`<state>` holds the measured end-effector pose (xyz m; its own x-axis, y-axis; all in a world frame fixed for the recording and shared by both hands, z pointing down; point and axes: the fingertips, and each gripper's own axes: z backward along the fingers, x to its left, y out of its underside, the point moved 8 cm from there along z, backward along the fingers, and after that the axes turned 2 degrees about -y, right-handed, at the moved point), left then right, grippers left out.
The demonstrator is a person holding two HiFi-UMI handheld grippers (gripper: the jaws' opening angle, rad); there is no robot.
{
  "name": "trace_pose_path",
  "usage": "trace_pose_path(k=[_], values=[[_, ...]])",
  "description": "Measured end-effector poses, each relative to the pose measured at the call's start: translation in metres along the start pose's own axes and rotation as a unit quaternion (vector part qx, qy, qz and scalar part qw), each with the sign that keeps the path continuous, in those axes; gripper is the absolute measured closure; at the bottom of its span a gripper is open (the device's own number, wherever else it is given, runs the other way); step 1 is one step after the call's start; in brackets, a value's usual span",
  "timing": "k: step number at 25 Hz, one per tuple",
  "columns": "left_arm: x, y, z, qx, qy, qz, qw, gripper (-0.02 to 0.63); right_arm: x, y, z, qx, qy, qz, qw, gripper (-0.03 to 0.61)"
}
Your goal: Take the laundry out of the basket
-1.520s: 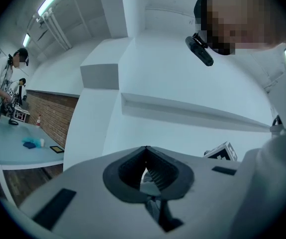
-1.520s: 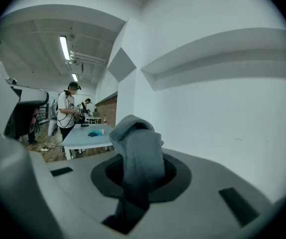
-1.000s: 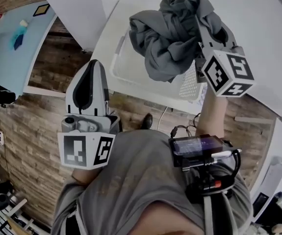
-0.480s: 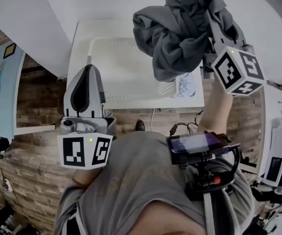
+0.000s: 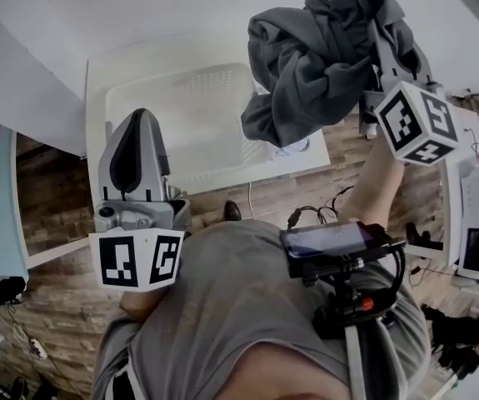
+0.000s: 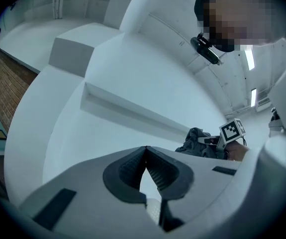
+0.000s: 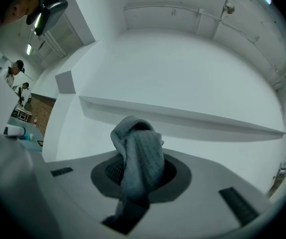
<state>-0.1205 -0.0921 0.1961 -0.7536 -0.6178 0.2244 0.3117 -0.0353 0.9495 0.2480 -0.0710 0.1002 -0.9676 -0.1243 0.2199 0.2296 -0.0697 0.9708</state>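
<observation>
In the head view, the crumpled dark grey garment (image 5: 322, 57) is seen bunched high in the right gripper (image 5: 378, 48), whose jaws are closed on a fold of it, so that the cloth hangs free of everything below. Against the two earlier moments, the bundle has been carried to the right. It was then hanging over the middle and right part of the white plastic laundry basket (image 5: 193, 115), and now only its lowest folds overlap the basket's right end, with the rest over the wooden floor (image 5: 56, 307) beyond the white table (image 5: 95, 82). The basket itself has not been shifted on the table. No further laundry is seen on the bare part of its bottom, although the right corner is hidden behind the cloth. The left gripper (image 5: 137, 117) has been kept low at the left, in front of the basket's left end. In the left gripper view, its jaws are seen brought together at the tips with nothing between them, and the held garment is visible well apart at the right. In the right gripper view, a ribbed grey fold is seen pinched between the pads and standing up above them. The removal is therefore judged done for this piece, and a place to lay it down is probably what is needed next.
</observation>
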Motion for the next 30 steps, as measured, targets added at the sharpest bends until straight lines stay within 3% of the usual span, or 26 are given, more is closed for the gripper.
trace_pose_path(k=[11,30], values=[[-0.009,0.002,-0.016,0.027,-0.01,-0.015,0.9995,0.606,-0.008,0.052,-0.009,0.05,0.001,-0.012,0.999,0.505],[-0.052,0.019,-0.022,0.095,-0.058,-0.072,0.9912,0.606,0.021,0.214,-0.026,0.161,-0.065,-0.045,0.984,0.5]])
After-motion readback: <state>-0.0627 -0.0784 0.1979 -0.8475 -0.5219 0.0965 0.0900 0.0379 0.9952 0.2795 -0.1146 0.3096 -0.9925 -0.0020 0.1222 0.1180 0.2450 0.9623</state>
